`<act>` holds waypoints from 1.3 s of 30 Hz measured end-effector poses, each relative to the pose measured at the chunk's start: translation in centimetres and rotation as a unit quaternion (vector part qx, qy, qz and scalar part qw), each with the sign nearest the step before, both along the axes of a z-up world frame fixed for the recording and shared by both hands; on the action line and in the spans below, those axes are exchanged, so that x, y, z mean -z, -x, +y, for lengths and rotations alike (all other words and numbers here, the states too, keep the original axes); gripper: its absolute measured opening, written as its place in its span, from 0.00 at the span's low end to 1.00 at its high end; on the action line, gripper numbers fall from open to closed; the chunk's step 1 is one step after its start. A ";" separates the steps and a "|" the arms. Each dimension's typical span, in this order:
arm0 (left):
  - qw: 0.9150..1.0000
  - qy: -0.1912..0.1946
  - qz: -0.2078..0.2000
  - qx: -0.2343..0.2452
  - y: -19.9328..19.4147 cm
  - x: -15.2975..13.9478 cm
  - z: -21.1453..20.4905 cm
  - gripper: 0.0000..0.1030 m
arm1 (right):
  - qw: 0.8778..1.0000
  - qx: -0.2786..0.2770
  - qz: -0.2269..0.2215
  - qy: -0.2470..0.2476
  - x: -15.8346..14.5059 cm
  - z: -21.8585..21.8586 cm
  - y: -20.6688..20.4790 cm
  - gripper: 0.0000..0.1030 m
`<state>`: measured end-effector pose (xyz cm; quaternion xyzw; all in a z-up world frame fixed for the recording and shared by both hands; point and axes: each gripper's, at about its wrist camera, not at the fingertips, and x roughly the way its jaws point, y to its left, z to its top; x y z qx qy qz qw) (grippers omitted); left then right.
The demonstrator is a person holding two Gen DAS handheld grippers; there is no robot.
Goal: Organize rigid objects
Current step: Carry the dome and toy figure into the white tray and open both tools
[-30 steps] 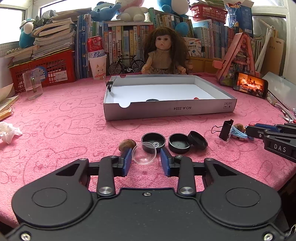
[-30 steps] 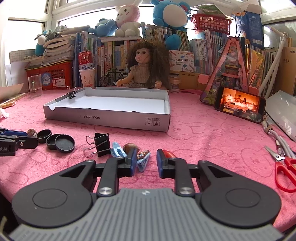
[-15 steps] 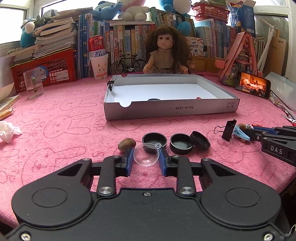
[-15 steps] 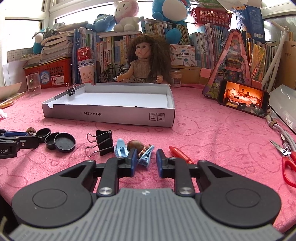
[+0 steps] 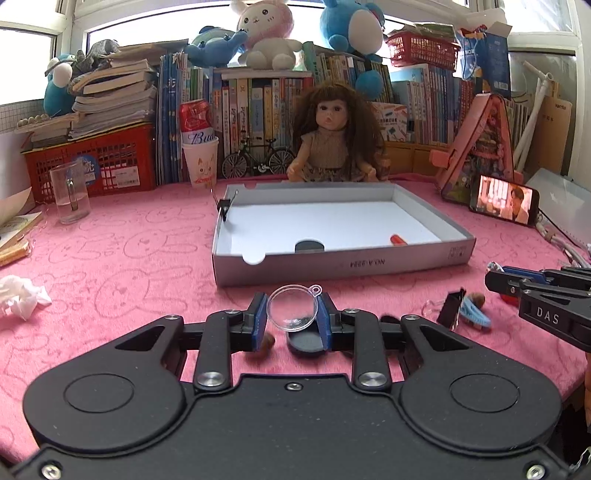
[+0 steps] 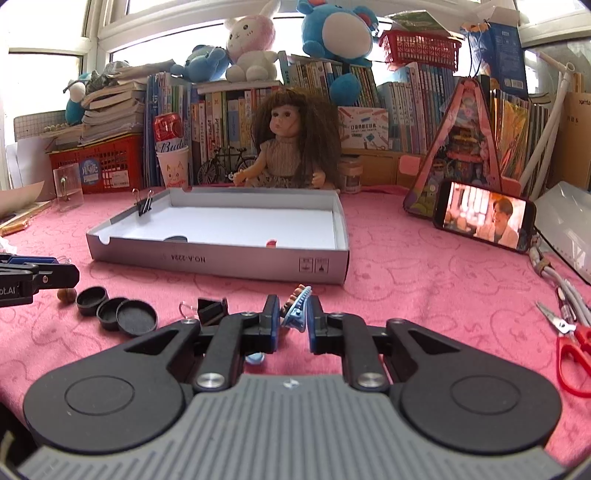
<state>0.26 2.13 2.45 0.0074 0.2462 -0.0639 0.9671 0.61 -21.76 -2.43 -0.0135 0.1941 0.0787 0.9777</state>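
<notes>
A pink cloth (image 5: 110, 258) covered the desk before a grey tray (image 5: 343, 262). The left gripper (image 5: 291, 317) pinched a clear dome (image 5: 292, 309) above black lids (image 6: 114, 310); the right gripper (image 6: 293, 321) squeezed a blue hair clip (image 6: 297, 314) beside a binder clip (image 6: 210, 310).

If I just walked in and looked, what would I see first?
Probably the big doll with curly brown hair, sitting at the back of the pink tablecloth in front of the books, with stuffed animals lined up above her. Right in front of her lies an open grey box. Up close, the left gripper pinches a clear plastic half-ball and the right gripper pinches a blue hair clip.
</notes>
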 end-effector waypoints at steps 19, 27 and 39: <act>0.998 0.022 0.053 -0.026 -12.1 -1.4 0.7 0.26 | 0.999 -0.005 0.029 -0.029 -2.2 0.2 -8.7 0.18; 0.994 0.030 0.095 -0.034 -15.6 0.3 0.7 0.26 | 0.997 -0.006 0.071 -0.038 -1.0 0.6 -11.9 0.18; 0.991 0.013 0.131 -0.037 -18.2 1.8 -0.1 0.26 | 0.991 -0.009 0.124 -0.055 -0.3 0.7 -14.9 0.18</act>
